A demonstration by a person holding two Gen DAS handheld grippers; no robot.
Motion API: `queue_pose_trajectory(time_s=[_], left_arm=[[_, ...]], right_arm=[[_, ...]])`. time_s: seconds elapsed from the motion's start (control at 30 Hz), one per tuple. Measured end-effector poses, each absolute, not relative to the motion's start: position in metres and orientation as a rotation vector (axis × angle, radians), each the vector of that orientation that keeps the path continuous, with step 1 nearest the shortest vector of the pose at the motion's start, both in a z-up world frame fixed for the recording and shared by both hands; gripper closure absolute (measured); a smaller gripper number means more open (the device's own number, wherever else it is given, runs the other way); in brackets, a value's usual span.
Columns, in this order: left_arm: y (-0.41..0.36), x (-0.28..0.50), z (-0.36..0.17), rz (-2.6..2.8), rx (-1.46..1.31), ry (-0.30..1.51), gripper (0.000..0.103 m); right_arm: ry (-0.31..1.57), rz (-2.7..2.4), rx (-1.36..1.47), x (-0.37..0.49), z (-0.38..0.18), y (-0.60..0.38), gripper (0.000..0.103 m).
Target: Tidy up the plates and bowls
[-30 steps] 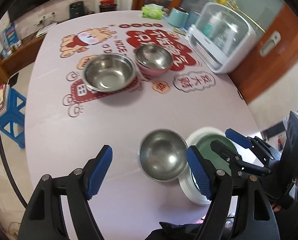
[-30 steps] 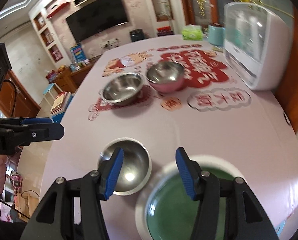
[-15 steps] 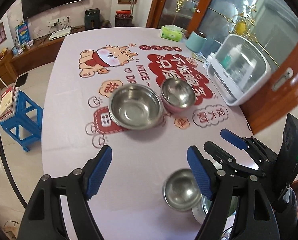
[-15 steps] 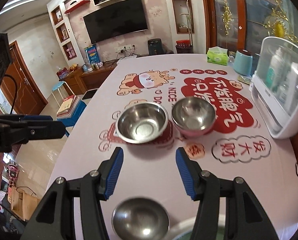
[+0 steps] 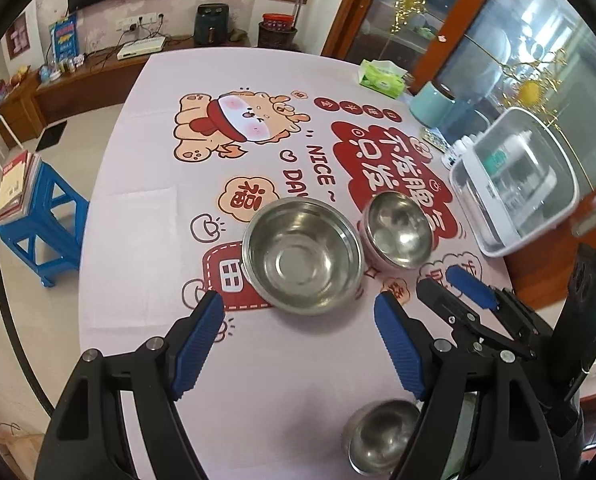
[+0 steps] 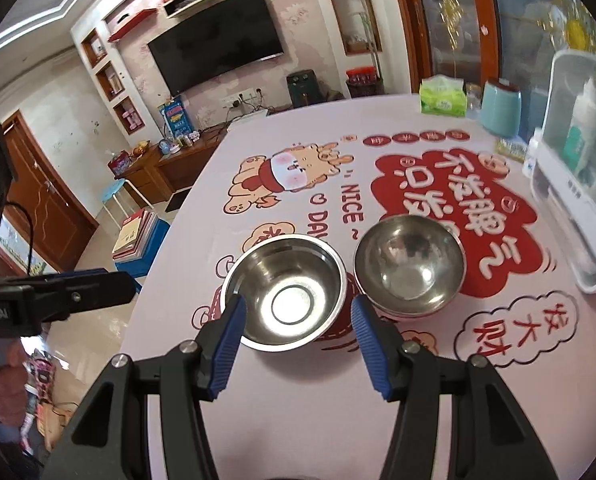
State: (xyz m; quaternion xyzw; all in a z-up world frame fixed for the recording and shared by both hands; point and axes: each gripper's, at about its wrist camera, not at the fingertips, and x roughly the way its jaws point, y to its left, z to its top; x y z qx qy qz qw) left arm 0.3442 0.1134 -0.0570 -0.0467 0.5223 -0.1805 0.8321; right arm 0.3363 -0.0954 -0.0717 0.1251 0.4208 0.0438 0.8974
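A large steel bowl [image 5: 302,256] [image 6: 285,292] stands on the printed tablecloth. A steel bowl with a pink outside [image 5: 398,232] [image 6: 410,264] stands right beside it. My left gripper [image 5: 298,304] hangs open above the large bowl's near rim, nothing between its blue pads. My right gripper [image 6: 298,308] is also open and empty, over the near side of the same bowl; the left wrist view shows the right gripper [image 5: 446,284] just right of the left one. A small steel bowl [image 5: 378,436] sits near the table's front edge, partly hidden behind my left gripper's right finger.
A white dish cabinet with a clear lid [image 5: 514,200] [image 6: 578,184] stands along the table's right side. A teal canister [image 5: 434,108] and a green tissue pack [image 5: 382,76] sit at the far right. A blue stool with books [image 5: 37,216] stands left of the table.
Both grippers moved forward across the table, from the small bowl and green-centred plate toward the two bowls. The small bowl dropped to the picture's bottom; the plate left the right wrist view.
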Motion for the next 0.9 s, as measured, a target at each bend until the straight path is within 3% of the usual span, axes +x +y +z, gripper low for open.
queue_pose_trajectory(time_s=[0.63, 0.9], left_arm=[[0.096, 0.405, -0.169, -0.385, -0.164, 1.214, 0.027], [0.098, 0.410, -0.203, -0.371, -0.201, 1.268, 0.031]], right_arm=[[1.011, 0.088, 0.379, 0.378, -0.158, -0.102, 0.048], [1.040, 0.080, 0.405, 0.385, -0.174, -0.105, 0.048]])
